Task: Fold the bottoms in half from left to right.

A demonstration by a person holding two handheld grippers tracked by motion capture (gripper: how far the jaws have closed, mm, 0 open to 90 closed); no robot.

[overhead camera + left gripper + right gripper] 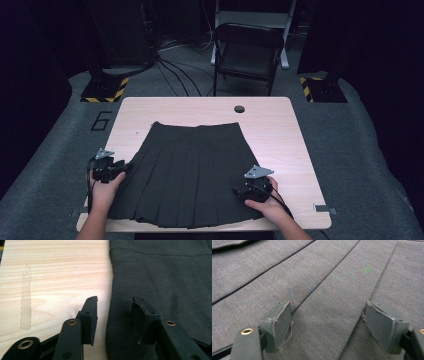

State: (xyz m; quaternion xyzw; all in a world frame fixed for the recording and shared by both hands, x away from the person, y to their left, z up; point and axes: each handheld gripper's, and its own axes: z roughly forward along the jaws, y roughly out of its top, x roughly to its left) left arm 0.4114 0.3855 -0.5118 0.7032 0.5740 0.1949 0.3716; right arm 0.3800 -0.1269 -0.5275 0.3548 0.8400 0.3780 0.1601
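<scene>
dark pleated fabric skirt (192, 170) lay flat on pale wooden counter (270, 125); left hand-held gripper (113, 315) straddled its edge, jaws apart; right hand-held gripper (327, 322) gaped above pleats.

Your bench (280, 125) is a pale wood top with rounded corners and a small round hole (239, 109) near its far edge. A dark pleated skirt (192, 170) lies flat on it, waistband toward the far side, hem fanning out to your near edge. Close up, you see a faint strip mark (25, 300) on the bare wood beside the skirt.
</scene>
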